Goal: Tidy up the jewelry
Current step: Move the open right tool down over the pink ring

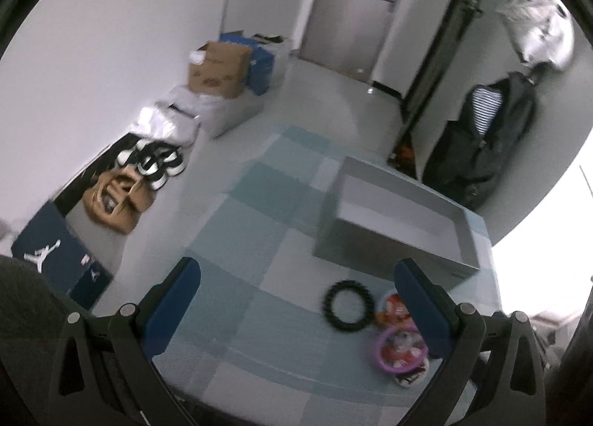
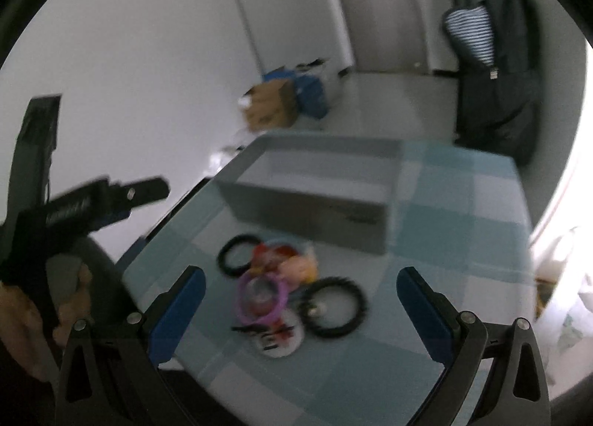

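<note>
Bracelets heaped on checked tablecloth [image 1: 237,240] before grey box [image 1: 393,218], both tongs spread wide and empty.

Left wrist view: left gripper [image 1: 296,300] gaping above cloth; black toothed ring [image 1: 346,311] lying flat, purple ring [image 1: 398,350] just beside right blue finger [image 1: 426,311], resting over red-and-white discs; box set aslant beyond; shoeboxes, mask along far wall. Right wrist view: right gripper [image 2: 300,307] agape over heap; purple ring [image 2: 262,296] between two black rings [image 2: 237,253] [image 2: 333,305], all flat; box's long side running across behind; left gripper [image 2: 107,200] held in hand [image 2: 44,300] at left, off table.
</note>
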A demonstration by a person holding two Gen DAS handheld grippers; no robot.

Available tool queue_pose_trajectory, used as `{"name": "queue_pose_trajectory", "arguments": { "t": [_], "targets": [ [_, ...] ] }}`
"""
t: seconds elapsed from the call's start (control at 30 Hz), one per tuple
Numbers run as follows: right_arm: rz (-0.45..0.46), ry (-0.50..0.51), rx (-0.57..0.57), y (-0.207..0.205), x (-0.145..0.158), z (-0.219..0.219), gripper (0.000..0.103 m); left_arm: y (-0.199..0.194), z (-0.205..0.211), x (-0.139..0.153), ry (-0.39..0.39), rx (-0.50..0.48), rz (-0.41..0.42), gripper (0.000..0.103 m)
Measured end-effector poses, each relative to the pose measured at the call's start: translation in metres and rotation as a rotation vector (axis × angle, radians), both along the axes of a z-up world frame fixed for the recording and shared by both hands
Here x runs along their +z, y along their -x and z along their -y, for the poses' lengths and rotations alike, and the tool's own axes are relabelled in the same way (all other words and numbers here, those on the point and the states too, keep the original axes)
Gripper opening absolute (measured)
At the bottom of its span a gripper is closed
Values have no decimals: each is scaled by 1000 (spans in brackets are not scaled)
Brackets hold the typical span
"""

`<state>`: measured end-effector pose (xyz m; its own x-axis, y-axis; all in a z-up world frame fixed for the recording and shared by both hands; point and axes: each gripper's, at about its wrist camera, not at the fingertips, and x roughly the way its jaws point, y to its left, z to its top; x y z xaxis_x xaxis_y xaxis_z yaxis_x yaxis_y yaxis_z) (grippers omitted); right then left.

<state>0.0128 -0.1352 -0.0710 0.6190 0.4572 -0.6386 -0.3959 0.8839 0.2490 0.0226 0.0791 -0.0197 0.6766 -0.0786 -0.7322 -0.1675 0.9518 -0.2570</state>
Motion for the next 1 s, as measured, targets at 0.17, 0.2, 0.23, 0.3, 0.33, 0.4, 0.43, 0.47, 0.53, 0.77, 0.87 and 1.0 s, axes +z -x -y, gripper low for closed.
{"name": "queue_pose_trajectory", "arguments": {
  "t": [0.17,0.2,0.23,0.3,0.33,0.4,0.43,0.47,0.53,0.77,0.87,1.0],
  "targets": [
    [-29,31,95,1,-13,-27,101,-5,-8,-7,29,29,-45,102],
    [-25,49,98,1,-15,-31,101,-6,-9,-7,37,31,-47,102],
    [-16,71,100,3,-17,-36,101,-6,-10,-6,41,33,-47,102],
    [2,126,99,3,-22,-46,98,-6,-12,-5,46,35,-45,102],
    [12,158,95,3,-24,-50,96,-6,-12,-5,47,35,-47,102],
    [28,223,94,3,-30,-59,91,-7,-16,-6,51,36,-52,102],
    [32,257,95,3,-33,-63,87,-8,-17,-7,53,38,-57,102],
    [36,283,95,4,-36,-67,86,-8,-18,-7,55,40,-62,102],
    [44,322,109,2,-40,-72,79,-9,-20,-8,60,44,-71,102],
    [113,436,153,10,-47,-89,69,-12,-22,-12,44,47,-86,102],
    [120,456,155,9,-47,-89,57,-13,-23,-14,38,53,-95,102],
    [101,433,169,7,-47,-90,43,-13,-25,-15,38,60,-104,102]
  ]
}}
